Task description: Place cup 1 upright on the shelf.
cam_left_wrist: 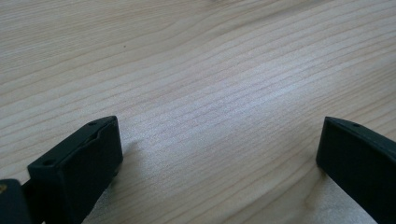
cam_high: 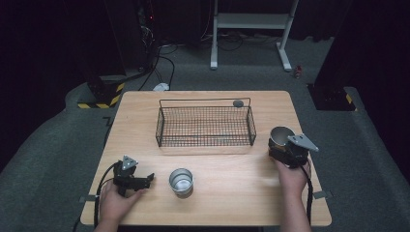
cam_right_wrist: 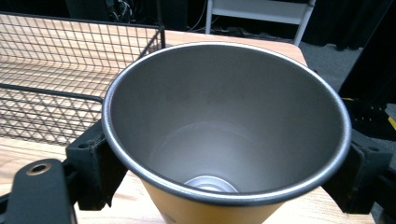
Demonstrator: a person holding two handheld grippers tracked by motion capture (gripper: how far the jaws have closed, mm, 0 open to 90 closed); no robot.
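Right gripper [cam_high: 282, 146] clamped on steel cup [cam_right_wrist: 224, 126] just right of wire basket [cam_high: 205, 126], apparently mid-carry; next, lift over rim; left gripper [cam_high: 143, 181], jaws apart, rests on bench [cam_high: 232, 193] beside second cup [cam_high: 181, 181].

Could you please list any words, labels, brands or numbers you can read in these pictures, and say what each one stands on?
None can be read: the cup held by the right hand-held gripper, the other cup, the wire basket and the table show no lettering.
The only sign is unworded yellow-black hazard striping on the floor.
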